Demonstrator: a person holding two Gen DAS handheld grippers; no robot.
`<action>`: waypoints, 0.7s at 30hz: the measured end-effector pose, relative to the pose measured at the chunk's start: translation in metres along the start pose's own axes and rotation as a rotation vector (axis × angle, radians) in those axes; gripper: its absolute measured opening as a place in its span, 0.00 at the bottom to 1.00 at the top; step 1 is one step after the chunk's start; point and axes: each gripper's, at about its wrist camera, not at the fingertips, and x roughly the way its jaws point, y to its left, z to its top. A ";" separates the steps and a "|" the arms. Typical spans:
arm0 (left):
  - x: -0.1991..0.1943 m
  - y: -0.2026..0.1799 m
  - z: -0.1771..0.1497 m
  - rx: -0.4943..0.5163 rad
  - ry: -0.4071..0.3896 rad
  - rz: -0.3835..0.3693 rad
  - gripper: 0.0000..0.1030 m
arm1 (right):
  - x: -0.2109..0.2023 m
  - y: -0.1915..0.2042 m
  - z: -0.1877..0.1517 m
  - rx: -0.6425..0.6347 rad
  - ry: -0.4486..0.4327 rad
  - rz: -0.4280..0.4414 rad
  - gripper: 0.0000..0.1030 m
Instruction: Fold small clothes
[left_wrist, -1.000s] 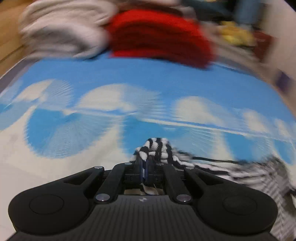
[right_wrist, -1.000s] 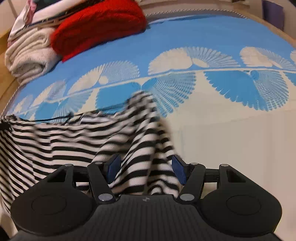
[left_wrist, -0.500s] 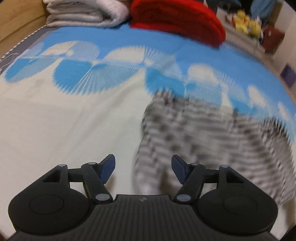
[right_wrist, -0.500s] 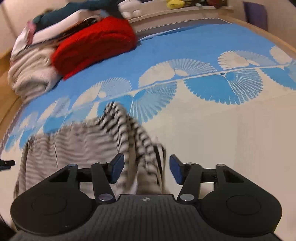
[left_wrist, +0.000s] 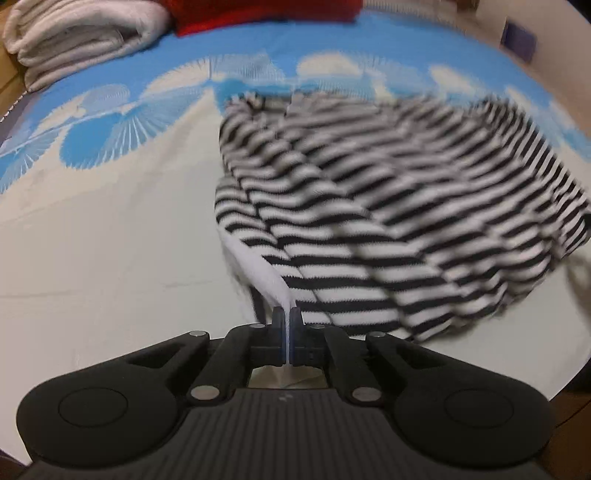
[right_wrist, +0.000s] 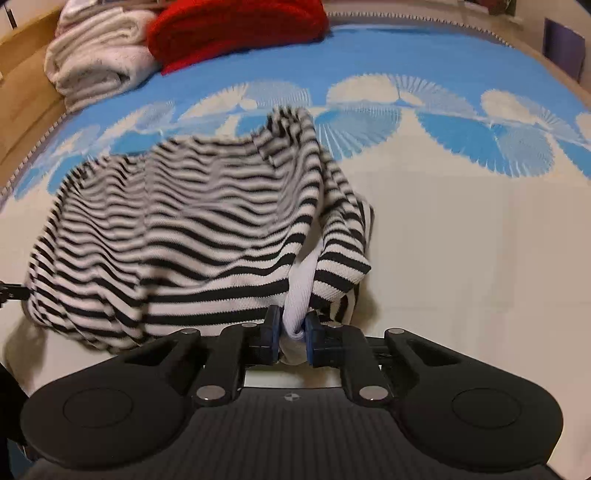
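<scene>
A black-and-white striped garment (left_wrist: 388, 206) is bunched over the cream middle of a bedspread (left_wrist: 110, 258), its far end reaching the band of blue-and-white fan shapes that crosses the cover. The left gripper (left_wrist: 286, 317) has its jaws pressed together on a thin white edge of the garment, the fabric rising from the pinch toward the striped body. The right gripper (right_wrist: 291, 325) clamps a thicker white ribbed band of the same garment (right_wrist: 177, 229) between its blue-padded fingers (right_wrist: 274, 325). The striped cloth looks blurred in both views. Along the far edge of the bedspread (right_wrist: 461, 240) sit a folded cream towel (right_wrist: 96, 66) toward the left corner and, touching it on the right, a folded red knit (right_wrist: 236, 29). The same towel (left_wrist: 74, 40) and knit (left_wrist: 258, 14) show at the top of the left view.
</scene>
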 end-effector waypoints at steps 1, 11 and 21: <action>-0.005 0.000 0.002 0.003 -0.018 -0.006 0.01 | -0.007 0.002 0.002 -0.006 -0.012 0.000 0.12; -0.018 0.015 -0.014 0.032 -0.027 0.065 0.01 | -0.020 -0.048 0.001 0.161 0.021 0.005 0.08; -0.043 0.025 -0.019 0.035 -0.062 0.095 0.01 | -0.050 -0.061 -0.003 0.159 -0.034 -0.038 0.02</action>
